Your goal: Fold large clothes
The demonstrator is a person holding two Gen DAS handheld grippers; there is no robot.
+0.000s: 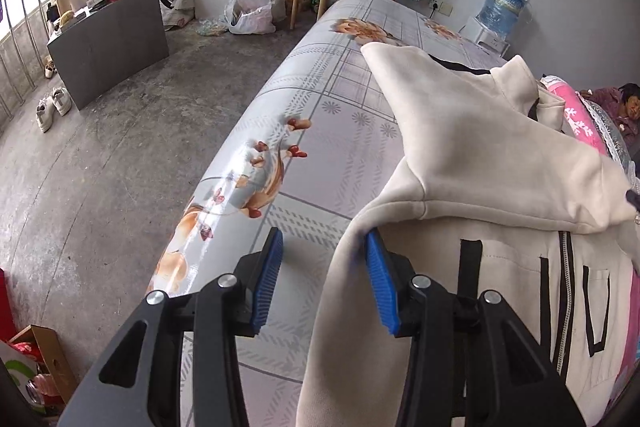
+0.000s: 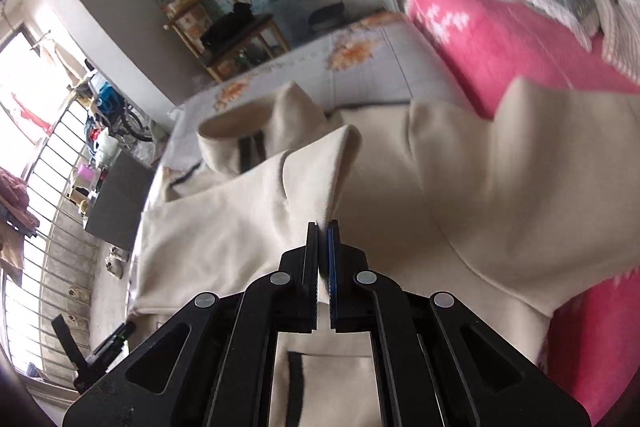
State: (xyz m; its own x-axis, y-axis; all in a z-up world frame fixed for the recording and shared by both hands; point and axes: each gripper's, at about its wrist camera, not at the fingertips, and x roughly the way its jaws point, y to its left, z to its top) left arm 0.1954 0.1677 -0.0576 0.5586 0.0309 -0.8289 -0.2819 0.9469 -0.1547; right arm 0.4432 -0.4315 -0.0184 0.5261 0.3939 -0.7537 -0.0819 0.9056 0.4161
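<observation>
Right claw (image 2: pixel 323 227), angled downward, pinches cream hoodie (image 2: pixel 400 187) fold.

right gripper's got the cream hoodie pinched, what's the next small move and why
Probably carry the pinched fold across the hoodie toward its middle and lay it flat. The right gripper is shut on a raised ridge of cloth, so that part is lifted. The left gripper stands open at the hoodie's edge on the bed, free to steady it.
</observation>
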